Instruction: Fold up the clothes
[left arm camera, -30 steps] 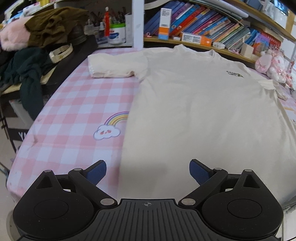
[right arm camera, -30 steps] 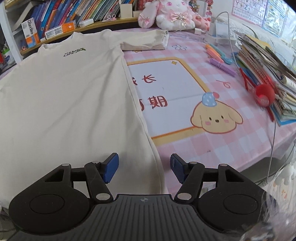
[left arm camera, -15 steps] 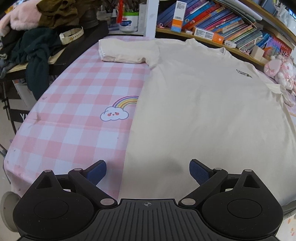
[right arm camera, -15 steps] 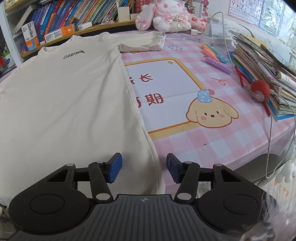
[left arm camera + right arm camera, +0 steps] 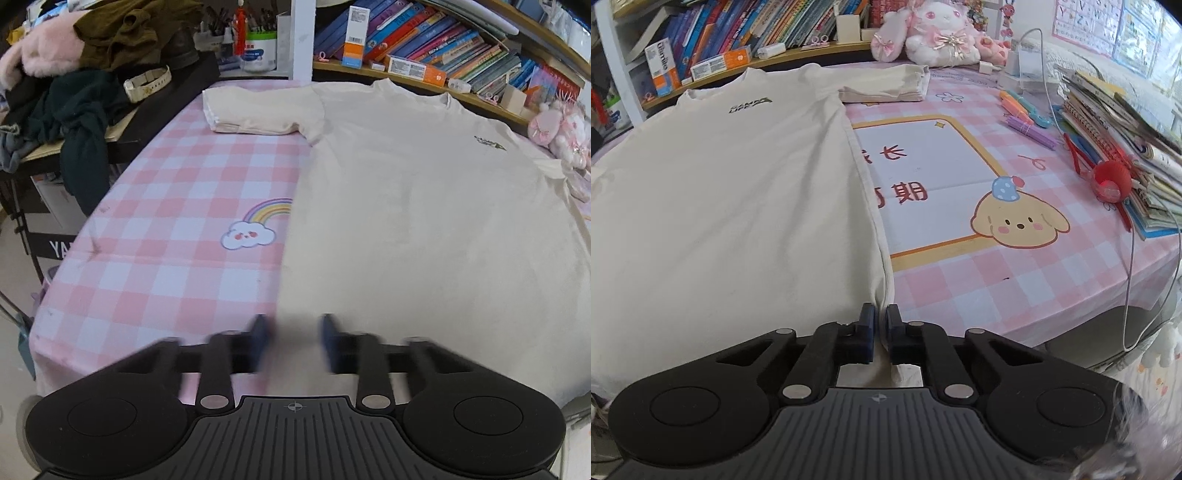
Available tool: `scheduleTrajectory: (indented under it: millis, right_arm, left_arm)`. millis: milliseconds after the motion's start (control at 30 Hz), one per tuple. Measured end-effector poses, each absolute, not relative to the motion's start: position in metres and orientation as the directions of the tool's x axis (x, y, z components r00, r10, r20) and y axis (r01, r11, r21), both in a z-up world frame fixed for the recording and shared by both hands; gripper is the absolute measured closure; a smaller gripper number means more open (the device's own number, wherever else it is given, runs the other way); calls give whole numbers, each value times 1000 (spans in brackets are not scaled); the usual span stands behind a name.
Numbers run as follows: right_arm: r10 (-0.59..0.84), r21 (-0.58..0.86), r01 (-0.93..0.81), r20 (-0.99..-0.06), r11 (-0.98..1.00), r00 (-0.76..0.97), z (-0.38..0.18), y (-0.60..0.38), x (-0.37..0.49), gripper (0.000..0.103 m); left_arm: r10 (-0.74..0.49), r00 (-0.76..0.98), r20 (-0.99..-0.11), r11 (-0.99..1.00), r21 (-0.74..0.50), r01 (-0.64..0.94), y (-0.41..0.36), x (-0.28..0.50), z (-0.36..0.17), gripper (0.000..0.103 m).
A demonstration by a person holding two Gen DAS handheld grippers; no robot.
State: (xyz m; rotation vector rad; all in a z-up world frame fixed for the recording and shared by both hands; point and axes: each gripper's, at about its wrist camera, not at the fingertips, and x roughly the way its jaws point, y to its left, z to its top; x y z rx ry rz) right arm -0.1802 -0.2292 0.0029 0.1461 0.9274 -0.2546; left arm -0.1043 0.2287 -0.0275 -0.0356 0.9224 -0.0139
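A cream T-shirt point(image 5: 424, 206) lies flat, face up, on the pink checked tablecloth point(image 5: 177, 258), collar toward the bookshelf. It also shows in the right wrist view point(image 5: 731, 192). My left gripper point(image 5: 295, 341) is at the shirt's near left hem corner; its fingers are blurred and still a little apart, with the hem between them. My right gripper point(image 5: 881, 334) is shut on the shirt's near right hem corner.
A pile of dark clothes point(image 5: 74, 92) sits on a side table at left. Bookshelf point(image 5: 443, 48) runs along the back. Plush rabbit point(image 5: 934, 33), pens point(image 5: 1023, 114), a book stack point(image 5: 1115, 140), a red ball point(image 5: 1112, 181) and a cable lie at right.
Both grippers have drawn back to the shirt's near hem. The right jaws have shut on the hem corner. The left jaws have narrowed from wide open and are moving.
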Motion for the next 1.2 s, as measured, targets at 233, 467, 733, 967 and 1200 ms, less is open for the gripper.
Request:
scheduleTrajectory:
  millis: [233,467,733,967,1200]
  right_arm:
    - [-160,4,277,-809,961,566,4,-218,-186,98]
    - [-151,38,306,-809,951,569,4,-225,-191,98]
    - [-174,25,330,-809,944,561,5,-224,-191,78]
    - [-186,37,344,-784,938,592,16,-224,-192,58]
    - [-188,54,352,-765,934,616,25,-220,-191,39]
  left_arm:
    - [-38,599,-800,999,-34,17,232,-104,-27,102]
    - [-50,596,-802,999,-32,41,234,-105,-27,102]
    - [-50,602,-797,999,-39,32,235,-104,-25,94]
    - [-63,693,-719,994,14,105,213,-108,-7,31]
    - [-102,723,-684,974,78,212,172,-109,-5,12]
